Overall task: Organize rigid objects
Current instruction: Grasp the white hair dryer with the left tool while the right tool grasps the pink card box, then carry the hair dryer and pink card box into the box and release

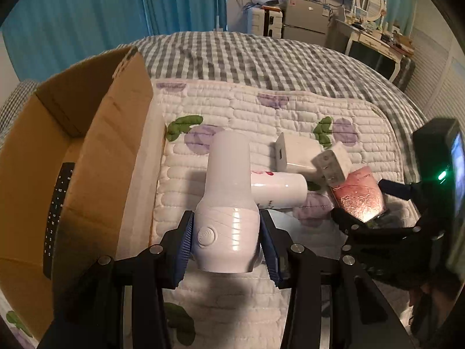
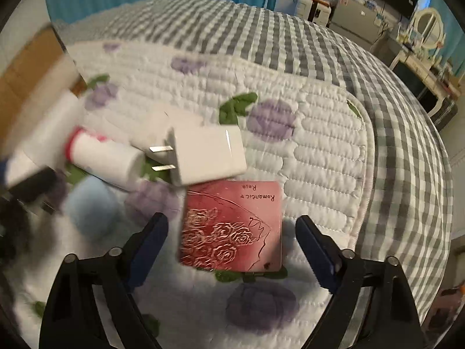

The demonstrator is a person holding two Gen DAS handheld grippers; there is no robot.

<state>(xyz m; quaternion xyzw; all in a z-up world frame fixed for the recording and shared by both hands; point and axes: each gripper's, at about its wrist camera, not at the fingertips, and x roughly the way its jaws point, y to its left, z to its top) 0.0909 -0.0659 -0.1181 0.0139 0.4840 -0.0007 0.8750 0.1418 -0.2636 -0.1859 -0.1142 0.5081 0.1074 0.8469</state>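
Note:
My left gripper [image 1: 226, 226] is shut on a white hair dryer [image 1: 226, 203], its pads pressing both sides of the body above the quilt. An open cardboard box [image 1: 96, 151] stands to its left with a black remote [image 1: 56, 212] inside. A white tube [image 1: 279, 190], a white charger [image 1: 296, 155], a second white plug [image 1: 334, 163] and a pink rose-patterned case [image 1: 359, 195] lie to the right. My right gripper [image 2: 232, 232] is open, its fingers on either side of the pink case [image 2: 232, 226]. The charger [image 2: 203, 151] and tube [image 2: 101, 157] lie beyond it.
A white quilted mat with purple flowers [image 2: 319, 145] lies on a grey checked bed cover [image 2: 392, 116]. A light blue blurred object [image 2: 90, 206] lies left of the right gripper. A dresser, a small fridge and a TV stand at the far wall.

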